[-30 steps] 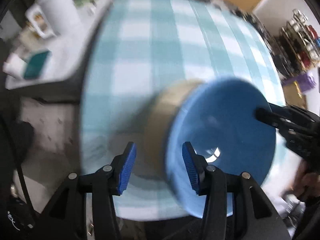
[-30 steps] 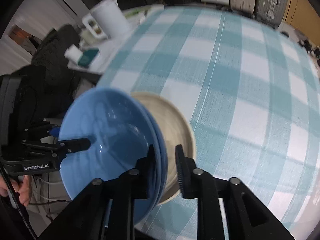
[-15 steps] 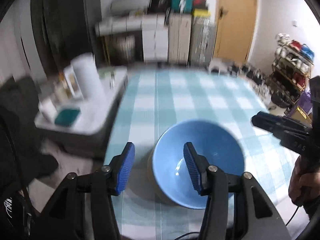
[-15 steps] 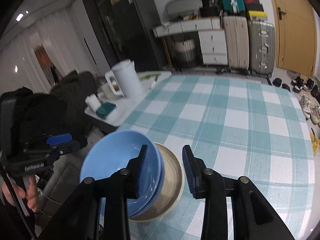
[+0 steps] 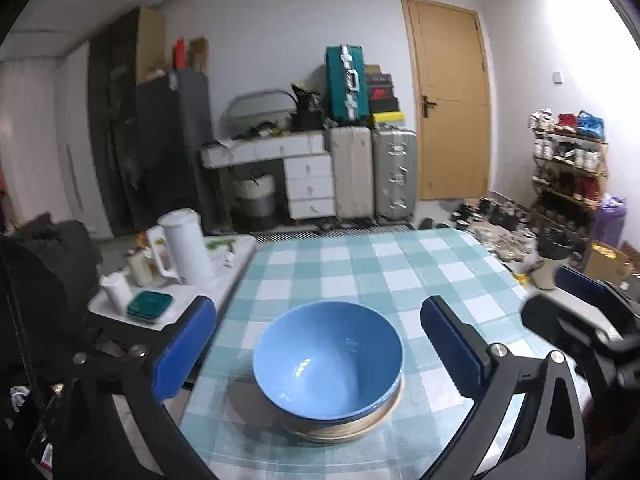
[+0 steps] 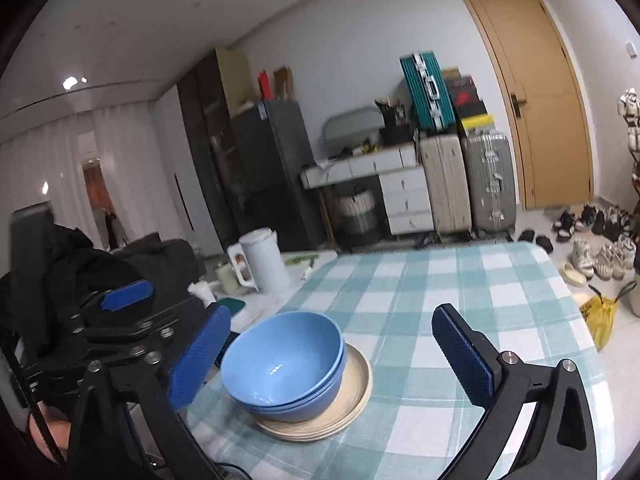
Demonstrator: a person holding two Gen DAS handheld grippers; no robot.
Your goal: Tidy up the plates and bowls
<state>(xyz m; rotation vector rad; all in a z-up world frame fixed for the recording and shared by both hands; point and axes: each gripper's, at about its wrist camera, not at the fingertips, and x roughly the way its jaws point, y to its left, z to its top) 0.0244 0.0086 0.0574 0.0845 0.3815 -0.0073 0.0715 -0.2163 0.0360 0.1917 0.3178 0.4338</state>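
blue bowls (image 6: 286, 364) sat nested one inside the other on a cream plate (image 6: 352, 400), near the front left edge of the tabletop (image 6: 460, 304) with its green and white checked cloth. in the right wrist view at least two bowl rims showed in the stack, and there looked to be more than one plate under them, though that was hard to tell. the left gripper (image 5: 318, 346) had just been opening and its fingers stood wide apart, with nothing pressed between them; the bowls only showed in the gap, farther off. the right gripper (image 6: 334, 358) had just been opening too, fingers wide apart and holding nothing. both sat back from the stack and did not touch it. no other plate or bowl lay on the cloth in either view. so the stacking looked done, or very nearly done. what could be left was small: maybe a nudge to center the bowls on the plate, since they sat a bit toward its left side.
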